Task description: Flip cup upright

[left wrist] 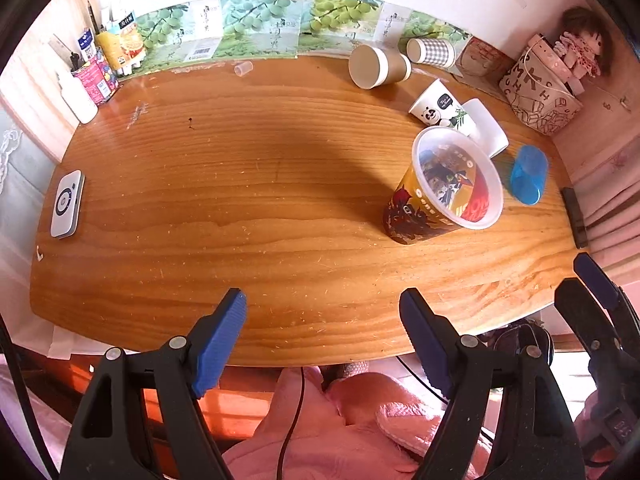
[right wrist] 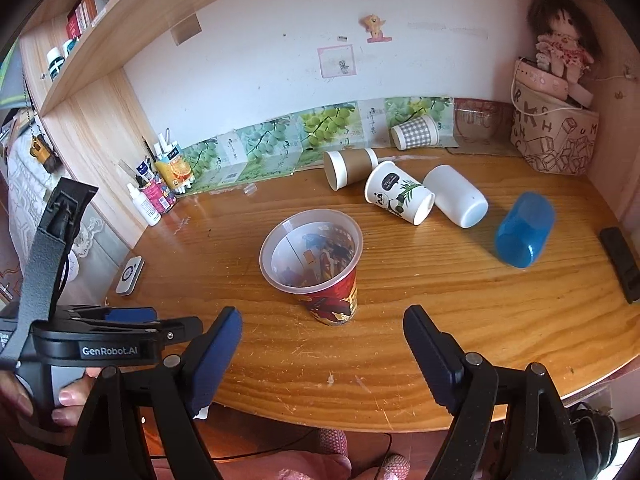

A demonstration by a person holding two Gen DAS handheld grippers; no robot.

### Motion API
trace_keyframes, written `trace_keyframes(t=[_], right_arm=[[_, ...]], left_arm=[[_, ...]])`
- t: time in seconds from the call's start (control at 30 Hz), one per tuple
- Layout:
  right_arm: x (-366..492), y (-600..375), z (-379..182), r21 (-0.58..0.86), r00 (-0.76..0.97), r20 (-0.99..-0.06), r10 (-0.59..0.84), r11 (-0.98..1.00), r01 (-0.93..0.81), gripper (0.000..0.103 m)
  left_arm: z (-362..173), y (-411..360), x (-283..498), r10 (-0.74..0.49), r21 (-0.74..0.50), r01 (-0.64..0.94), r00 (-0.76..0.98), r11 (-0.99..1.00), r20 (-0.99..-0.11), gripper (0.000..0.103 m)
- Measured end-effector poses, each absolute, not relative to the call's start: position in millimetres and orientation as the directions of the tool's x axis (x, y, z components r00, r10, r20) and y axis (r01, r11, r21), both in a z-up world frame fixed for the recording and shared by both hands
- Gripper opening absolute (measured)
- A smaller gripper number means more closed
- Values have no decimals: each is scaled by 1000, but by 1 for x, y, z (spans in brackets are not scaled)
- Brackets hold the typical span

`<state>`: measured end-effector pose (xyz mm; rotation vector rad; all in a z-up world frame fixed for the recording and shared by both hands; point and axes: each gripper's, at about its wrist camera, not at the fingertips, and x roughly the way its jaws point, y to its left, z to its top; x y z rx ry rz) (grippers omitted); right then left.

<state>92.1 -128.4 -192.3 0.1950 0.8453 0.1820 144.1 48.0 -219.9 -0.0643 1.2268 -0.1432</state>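
The printed plastic cup (right wrist: pixel 316 264) stands upright on the wooden table (right wrist: pixel 400 344), mouth up; the blue cup (right wrist: pixel 525 230) lies tipped over to its right, well apart. Left gripper (left wrist: pixel 323 336) and right gripper (right wrist: pixel 322 350) both gape wide over the near edge, holding nothing.

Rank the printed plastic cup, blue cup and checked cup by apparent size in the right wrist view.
1. Printed plastic cup, though nearest.
2. Blue cup.
3. Checked cup, though farthest, so real size is unsure.

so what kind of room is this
Probably a home desk nook, perhaps a child's room: a wooden desk set under a shelf, a rag doll in the corner, and a pen pot by the wall.
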Motion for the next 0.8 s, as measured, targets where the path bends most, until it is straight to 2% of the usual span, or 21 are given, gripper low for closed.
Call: trace_keyframes(t=[0.1,0.17,0.27,0.43,0.63,0.67,0.7,0.8], right_arm=[[80,-141,-172,288,645,-713,275,953,-88,84],[72,-147,-156,269,653,-712,260,959,-89,84],[58,-155,-132,259,671,-696,254,961,-95,84],[34,-166,-100,259,717,-641,275,956,-135,87],[13,-174,-80,227,776,-566,279,957,-178,89],[9,-175,-77,219,784,-555,277,958,-183,89],[6,-176,-75,216,793,-543,277,958,-186,89],[-5,-182,-69,220,815,-502,290,954,-204,89]], left_arm=[[-200,38,132,-111,-96,58,402,994,-909,82],[-184,35,122,-131,-122,49,462,991,-877,82],[-158,27,106,-152,-146,56,547,988,-823,91],[-118,14,82,-115,-113,46,661,993,-742,92],[-84,13,55,-132,-190,13,765,982,-630,93],[-80,14,49,-140,-215,8,782,977,-607,94],[-77,14,44,-132,-225,-5,797,974,-589,100],[-66,13,27,-85,-221,-37,852,975,-517,102]])
